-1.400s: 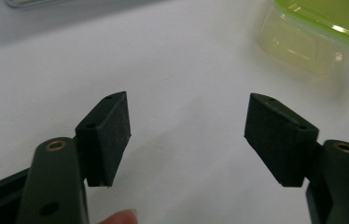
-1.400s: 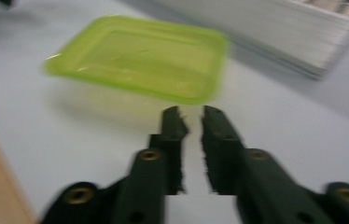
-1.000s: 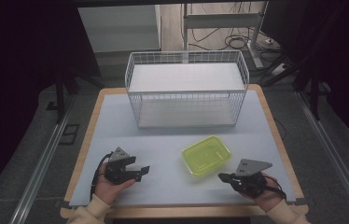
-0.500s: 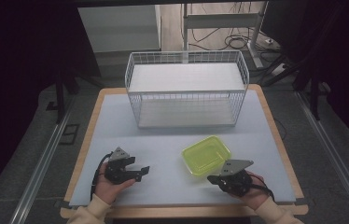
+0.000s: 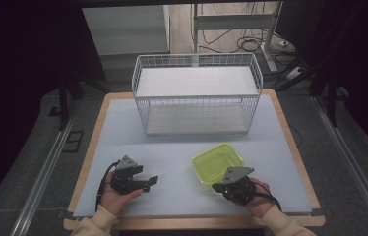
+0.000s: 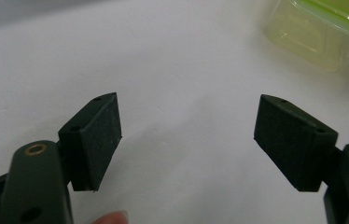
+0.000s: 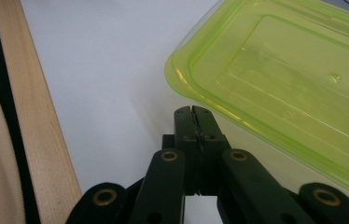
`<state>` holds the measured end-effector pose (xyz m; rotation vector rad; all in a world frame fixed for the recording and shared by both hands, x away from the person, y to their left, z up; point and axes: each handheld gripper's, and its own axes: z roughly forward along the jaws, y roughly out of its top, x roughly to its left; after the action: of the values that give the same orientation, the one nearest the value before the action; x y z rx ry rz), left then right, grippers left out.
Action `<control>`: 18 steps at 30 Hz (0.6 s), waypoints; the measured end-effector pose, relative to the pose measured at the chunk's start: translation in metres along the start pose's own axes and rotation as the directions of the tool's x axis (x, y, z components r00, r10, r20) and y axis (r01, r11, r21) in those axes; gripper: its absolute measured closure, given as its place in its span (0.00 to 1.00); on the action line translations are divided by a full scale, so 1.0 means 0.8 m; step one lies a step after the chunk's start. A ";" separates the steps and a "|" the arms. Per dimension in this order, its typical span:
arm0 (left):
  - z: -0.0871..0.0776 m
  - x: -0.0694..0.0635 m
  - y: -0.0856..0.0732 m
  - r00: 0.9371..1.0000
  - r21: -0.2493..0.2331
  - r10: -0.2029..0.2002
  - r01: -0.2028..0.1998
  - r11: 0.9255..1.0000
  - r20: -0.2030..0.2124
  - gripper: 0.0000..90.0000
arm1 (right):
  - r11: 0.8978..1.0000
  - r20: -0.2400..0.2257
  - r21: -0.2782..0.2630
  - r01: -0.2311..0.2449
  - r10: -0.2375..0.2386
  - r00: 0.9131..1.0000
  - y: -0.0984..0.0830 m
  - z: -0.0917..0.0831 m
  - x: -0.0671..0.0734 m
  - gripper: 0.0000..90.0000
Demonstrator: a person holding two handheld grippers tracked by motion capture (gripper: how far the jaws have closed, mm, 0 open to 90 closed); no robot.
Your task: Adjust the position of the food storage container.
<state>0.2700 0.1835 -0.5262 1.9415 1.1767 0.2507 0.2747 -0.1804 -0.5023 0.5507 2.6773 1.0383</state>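
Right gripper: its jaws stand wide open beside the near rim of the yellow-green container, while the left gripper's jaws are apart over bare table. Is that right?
Not quite. The right gripper has its jaws pressed shut, with nothing between them, as the right gripper view shows. It does sit by the near rim of the yellow-green container, and the left gripper is open over the table.

- We see bare table [image 5: 172,147] between the wire basket [image 5: 197,101] and both hands, free for passing.
- The yellow-green container [image 5: 217,162] lies just ahead of the right gripper [image 5: 217,187], blocking its way.
- Open table lies before the left gripper [image 5: 153,181].
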 end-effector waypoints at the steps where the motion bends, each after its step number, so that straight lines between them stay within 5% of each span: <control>1: 0.000 0.000 0.000 1.000 0.001 0.001 -0.001 1.000 0.000 0.26 | 1.000 0.000 0.000 0.000 0.000 1.000 0.000 0.000 0.000 0.99; 18: 0.002 0.001 -0.001 1.000 0.020 0.010 -0.010 1.000 0.003 0.25 | 1.000 0.066 -0.006 0.013 -0.013 0.998 0.016 0.020 0.008 0.99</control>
<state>0.2710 0.1838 -0.5277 1.9646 1.1722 0.2425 0.2777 -0.1598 -0.5056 0.5558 2.6160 1.0065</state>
